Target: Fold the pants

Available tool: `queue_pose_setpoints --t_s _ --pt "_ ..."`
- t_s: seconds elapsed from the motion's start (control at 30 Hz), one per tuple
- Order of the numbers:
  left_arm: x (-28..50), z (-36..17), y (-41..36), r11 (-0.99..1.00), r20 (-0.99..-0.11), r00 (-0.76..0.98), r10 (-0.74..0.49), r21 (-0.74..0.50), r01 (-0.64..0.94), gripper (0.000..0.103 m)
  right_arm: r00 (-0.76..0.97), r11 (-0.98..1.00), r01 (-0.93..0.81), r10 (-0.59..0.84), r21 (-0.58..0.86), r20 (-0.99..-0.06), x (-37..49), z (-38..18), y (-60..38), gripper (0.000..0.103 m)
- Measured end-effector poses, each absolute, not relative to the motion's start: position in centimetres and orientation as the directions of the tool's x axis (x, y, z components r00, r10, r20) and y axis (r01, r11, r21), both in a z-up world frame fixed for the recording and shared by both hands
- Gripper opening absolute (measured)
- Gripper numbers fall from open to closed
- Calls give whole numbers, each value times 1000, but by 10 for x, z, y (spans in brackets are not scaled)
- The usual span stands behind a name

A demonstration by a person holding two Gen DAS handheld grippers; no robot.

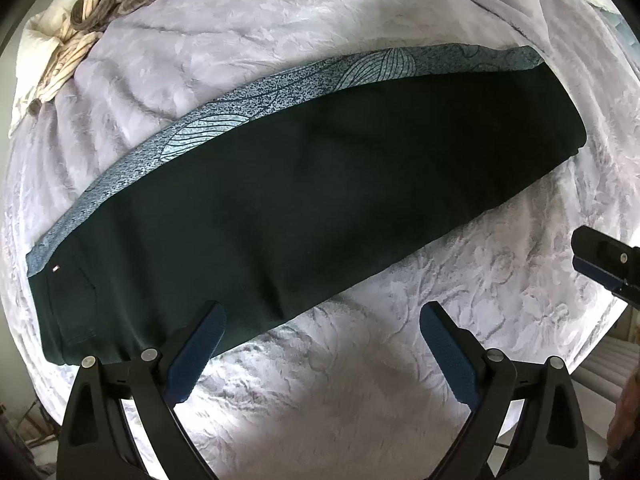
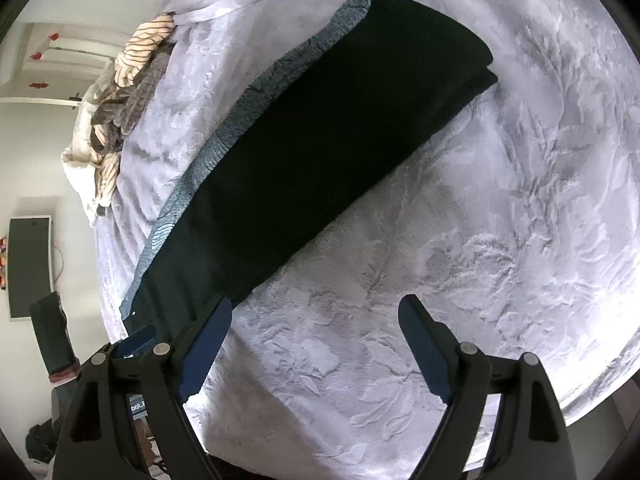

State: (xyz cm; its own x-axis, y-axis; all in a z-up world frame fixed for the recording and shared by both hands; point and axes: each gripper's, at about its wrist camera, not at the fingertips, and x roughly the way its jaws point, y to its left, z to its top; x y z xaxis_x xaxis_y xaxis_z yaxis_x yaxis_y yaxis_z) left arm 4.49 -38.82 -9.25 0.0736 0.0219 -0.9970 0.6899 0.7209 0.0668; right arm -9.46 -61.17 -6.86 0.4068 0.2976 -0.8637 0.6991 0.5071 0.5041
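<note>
A: Where do the pants (image 1: pixel 288 200) lie?
B: Lengthwise on the bedspread (image 1: pixel 360 380), waistband toward the left gripper (image 1: pixel 320 344), hems far right.
A: The jaws?
B: Both spread, empty; right gripper (image 2: pixel 316 344) hovers beside the mid-leg.

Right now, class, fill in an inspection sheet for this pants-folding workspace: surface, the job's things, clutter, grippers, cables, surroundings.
Surface: bed covered by a pale plush blanket with an embossed flower pattern.
Job's things: dark pants lie flat and long, legs stacked, a blue patterned stripe along the far edge, pocket end at the left of the left wrist view.
Clutter: striped bedding bunched at the bed's far edge.
Grippers: left gripper open, holding nothing; right gripper open, holding nothing.
Cables: one thin cord hangs beside the wall screen.
Surroundings: white walls, a window high up.
</note>
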Motion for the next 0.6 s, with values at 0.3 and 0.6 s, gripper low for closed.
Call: queue_pose_setpoints --t_s 0.3,0.6 --pt "57 -106 -397 723 -995 87 42 91 684 98 410 488 709 302 509 -860 -98 -78 -618 88" --pt "67 -118 -419 720 -995 95 19 80 690 98 435 458 727 269 511 -859 -102 -82 -641 88"
